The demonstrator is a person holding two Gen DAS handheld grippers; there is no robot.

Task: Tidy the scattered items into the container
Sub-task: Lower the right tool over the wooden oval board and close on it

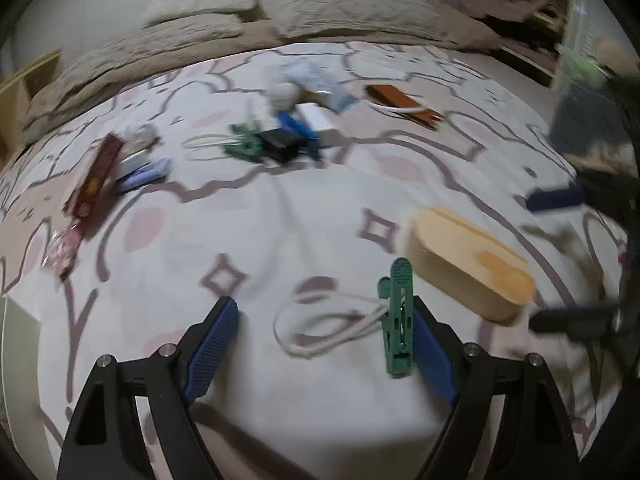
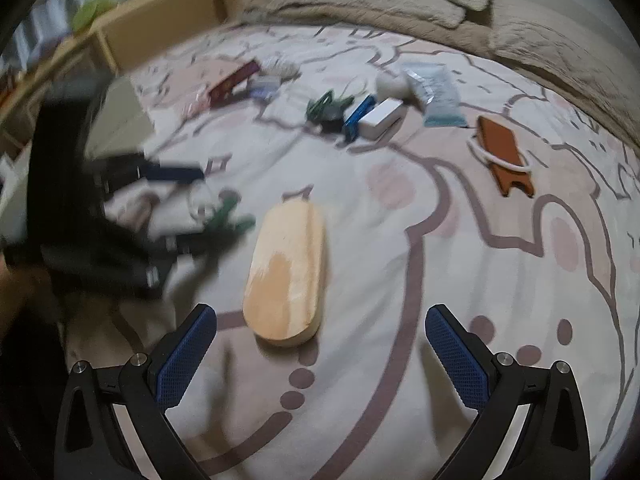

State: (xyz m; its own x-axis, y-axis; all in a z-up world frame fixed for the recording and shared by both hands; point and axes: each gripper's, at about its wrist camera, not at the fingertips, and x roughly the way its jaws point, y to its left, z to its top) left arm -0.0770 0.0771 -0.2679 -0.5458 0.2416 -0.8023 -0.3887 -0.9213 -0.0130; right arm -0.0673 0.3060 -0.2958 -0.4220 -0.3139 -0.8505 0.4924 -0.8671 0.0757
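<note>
A green clip (image 1: pixel 398 320) with a white cord loop (image 1: pixel 328 326) lies against the inner side of the right finger of my left gripper (image 1: pixel 324 340), whose jaws stand wide open on the patterned bed sheet. A closed oval wooden box (image 1: pixel 468 260) lies just right of it; it also shows in the right wrist view (image 2: pixel 286 264). My right gripper (image 2: pixel 320 344) is open and empty just before that box. My left gripper appears blurred in the right wrist view (image 2: pixel 192 204) with the green clip (image 2: pixel 228 216).
Further back lie scattered items: another green clip (image 1: pixel 244 142), a black object (image 1: pixel 280 144), a blue object (image 1: pixel 298 124), a white box (image 1: pixel 318 118), an orange-brown case (image 1: pixel 404 106), a dark red box (image 1: pixel 96 176), a plastic bag (image 2: pixel 434 92). Beige blanket and pillows (image 1: pixel 256 8) behind.
</note>
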